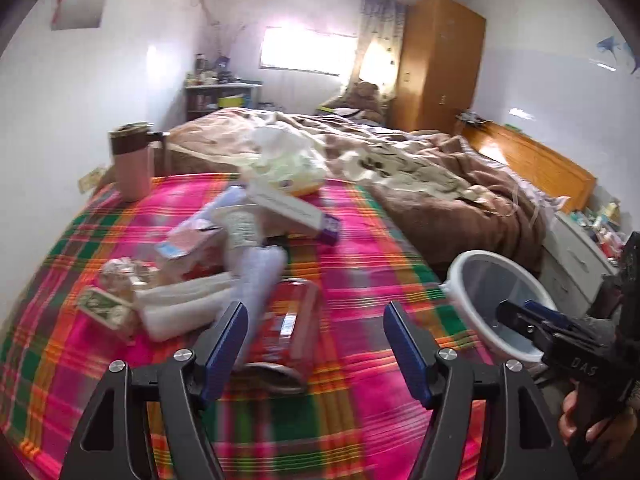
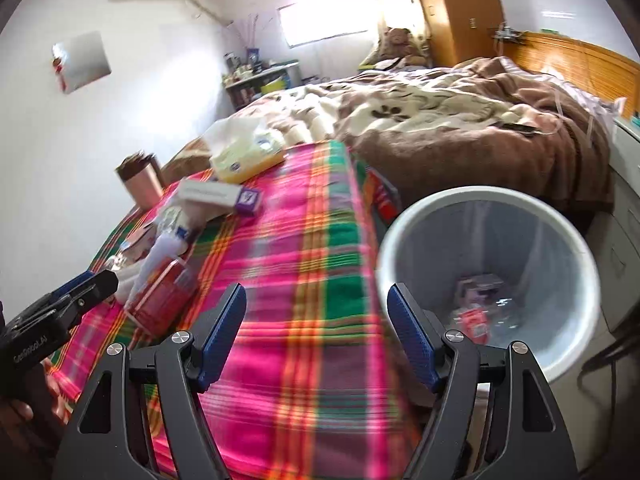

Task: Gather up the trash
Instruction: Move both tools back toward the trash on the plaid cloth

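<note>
My left gripper (image 1: 316, 344) and right gripper (image 2: 318, 336) both stand spread, holding nothing. Red can (image 1: 286, 332) lies just ahead on the plaid cloth (image 1: 360, 248); bin (image 2: 400, 232) waits beside the edge, handy for drops. Litter pile (image 1: 224, 240) beyond.

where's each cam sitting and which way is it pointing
Left wrist: rides the left claw, looking down across the plaid blanket at the trash pile with the red can; a hand shows lower right.
Right wrist: rides the right claw, facing the blanket edge and the bin; a hand at lower left.
Shared: blanket, can, bin, the other claw, pink mug.
</note>
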`<move>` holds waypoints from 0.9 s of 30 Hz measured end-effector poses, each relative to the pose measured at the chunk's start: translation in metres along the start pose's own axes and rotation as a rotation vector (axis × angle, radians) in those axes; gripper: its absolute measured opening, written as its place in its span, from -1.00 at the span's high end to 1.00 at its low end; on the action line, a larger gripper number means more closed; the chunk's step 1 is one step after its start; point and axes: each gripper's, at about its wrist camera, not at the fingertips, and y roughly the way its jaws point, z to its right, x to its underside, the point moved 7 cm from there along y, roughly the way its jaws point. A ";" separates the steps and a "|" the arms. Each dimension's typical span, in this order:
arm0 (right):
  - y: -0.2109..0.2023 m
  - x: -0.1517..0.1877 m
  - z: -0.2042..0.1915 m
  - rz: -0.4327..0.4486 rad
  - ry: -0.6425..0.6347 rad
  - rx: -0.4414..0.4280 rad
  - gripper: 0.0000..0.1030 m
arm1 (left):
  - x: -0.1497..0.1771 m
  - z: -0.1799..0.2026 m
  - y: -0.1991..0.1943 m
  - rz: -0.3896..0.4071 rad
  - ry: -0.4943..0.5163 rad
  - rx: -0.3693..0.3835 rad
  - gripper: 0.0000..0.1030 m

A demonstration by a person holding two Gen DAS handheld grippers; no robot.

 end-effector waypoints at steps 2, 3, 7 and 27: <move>0.006 0.001 -0.013 -0.008 -0.011 -0.019 -0.45 | 0.003 -0.020 -0.003 -0.003 -0.027 -0.009 -0.38; 0.010 0.002 -0.020 -0.016 -0.020 -0.025 -0.45 | 0.004 -0.028 -0.004 -0.005 -0.043 -0.018 -0.38; 0.023 0.007 -0.050 -0.047 -0.049 -0.052 -0.45 | 0.011 -0.063 -0.007 -0.006 -0.079 -0.084 -0.38; 0.081 0.013 -0.131 -0.177 -0.057 -0.120 -0.45 | 0.019 -0.188 0.015 -0.091 -0.319 -0.172 -0.38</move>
